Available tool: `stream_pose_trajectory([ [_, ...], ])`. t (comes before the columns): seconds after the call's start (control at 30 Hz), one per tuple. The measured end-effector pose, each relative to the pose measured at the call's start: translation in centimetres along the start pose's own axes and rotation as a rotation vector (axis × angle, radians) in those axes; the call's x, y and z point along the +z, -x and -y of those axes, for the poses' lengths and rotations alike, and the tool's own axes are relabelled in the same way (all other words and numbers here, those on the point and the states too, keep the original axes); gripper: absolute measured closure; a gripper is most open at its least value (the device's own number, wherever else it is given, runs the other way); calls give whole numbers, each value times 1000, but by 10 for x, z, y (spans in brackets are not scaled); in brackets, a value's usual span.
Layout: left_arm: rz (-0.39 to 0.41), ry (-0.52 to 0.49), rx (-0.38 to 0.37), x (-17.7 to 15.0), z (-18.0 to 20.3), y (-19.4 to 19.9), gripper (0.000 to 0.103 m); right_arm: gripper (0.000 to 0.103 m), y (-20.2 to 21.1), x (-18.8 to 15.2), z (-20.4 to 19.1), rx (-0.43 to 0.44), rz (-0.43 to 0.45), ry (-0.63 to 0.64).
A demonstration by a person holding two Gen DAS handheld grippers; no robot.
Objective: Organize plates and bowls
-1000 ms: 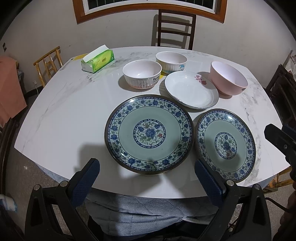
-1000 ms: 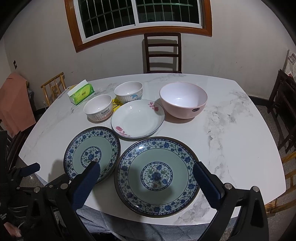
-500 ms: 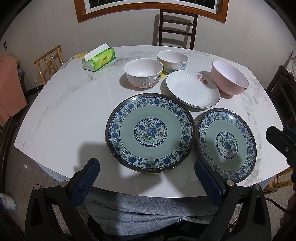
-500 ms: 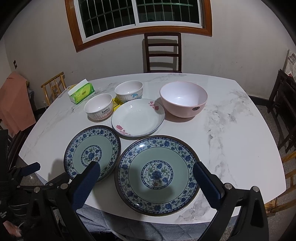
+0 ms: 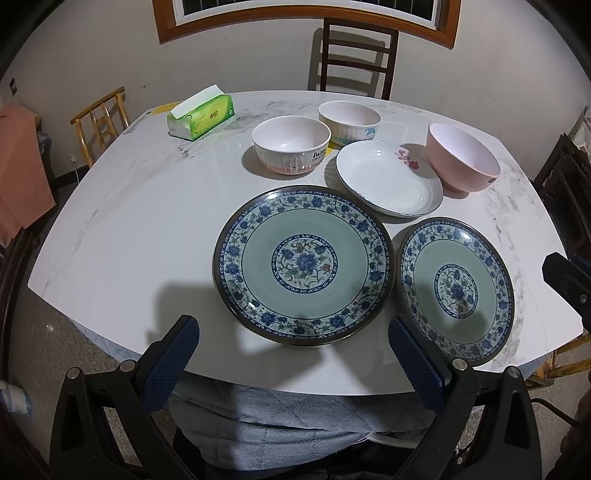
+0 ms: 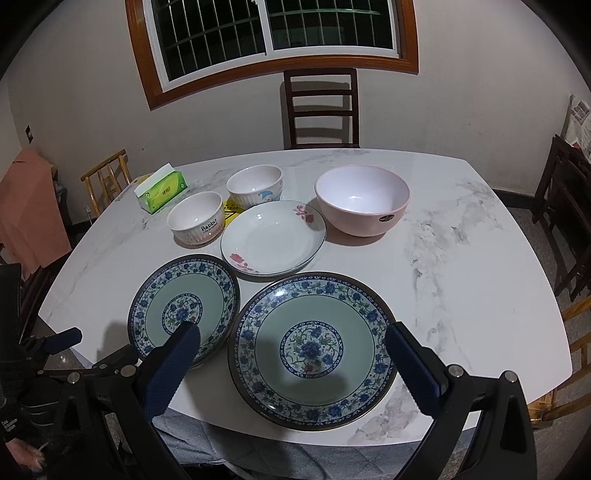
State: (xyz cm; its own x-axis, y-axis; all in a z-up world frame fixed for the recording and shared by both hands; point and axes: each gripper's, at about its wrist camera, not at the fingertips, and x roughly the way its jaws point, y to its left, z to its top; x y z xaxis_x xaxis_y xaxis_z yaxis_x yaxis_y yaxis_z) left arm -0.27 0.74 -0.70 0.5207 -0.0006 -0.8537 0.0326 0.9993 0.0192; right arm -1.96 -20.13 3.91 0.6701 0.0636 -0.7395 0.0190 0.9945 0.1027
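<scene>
White marble-patterned table top (image 6: pixel 480 266) fills both views and carries all the crockery, none of it stacked. Nearest, the left gripper (image 5: pixel 291 347) hangs over the near edge with its blue-padded fingers (image 5: pixel 173 354) spread wide and nothing between them; compared with a second ago its view has crept slightly closer to the table and tipped up a little, so the dishes sit lower in frame. The right gripper (image 6: pixel 291 350) is likewise spread wide and empty, and its view has scarcely altered. No dish has moved, so the sorting looks not yet begun, and the small advance reads as the start of an approach. Just ahead of the left gripper lies one round blue-and-green floral plate (image 5: pixel 303 265); its twin, the second round blue-and-green floral plate (image 5: pixel 456 287), sits just beside it to the right, rims nearly touching. Which is larger I cannot tell, since each view swells the nearer one. Behind them rests the shallow white plate with pink flowers (image 5: pixel 388 178), flanked by the ribbed white bowl lettered "Rabbit" (image 5: pixel 291 144) and the large plain pink bowl (image 5: pixel 463 162). Farther back stand the ribbed white bowl with a blue figure (image 5: pixel 349 119) and the green tissue pack (image 5: pixel 201 117), then the dark wooden chair (image 6: pixel 320 107) under the barred window (image 6: pixel 273 33).
</scene>
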Motion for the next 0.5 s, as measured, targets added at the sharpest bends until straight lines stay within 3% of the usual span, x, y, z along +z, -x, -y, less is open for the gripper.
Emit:
stream_pose_trajectory([
  [0.5, -3, 12, 2, 4, -4, -2, 2, 0, 0, 0, -3, -2, 5, 7],
])
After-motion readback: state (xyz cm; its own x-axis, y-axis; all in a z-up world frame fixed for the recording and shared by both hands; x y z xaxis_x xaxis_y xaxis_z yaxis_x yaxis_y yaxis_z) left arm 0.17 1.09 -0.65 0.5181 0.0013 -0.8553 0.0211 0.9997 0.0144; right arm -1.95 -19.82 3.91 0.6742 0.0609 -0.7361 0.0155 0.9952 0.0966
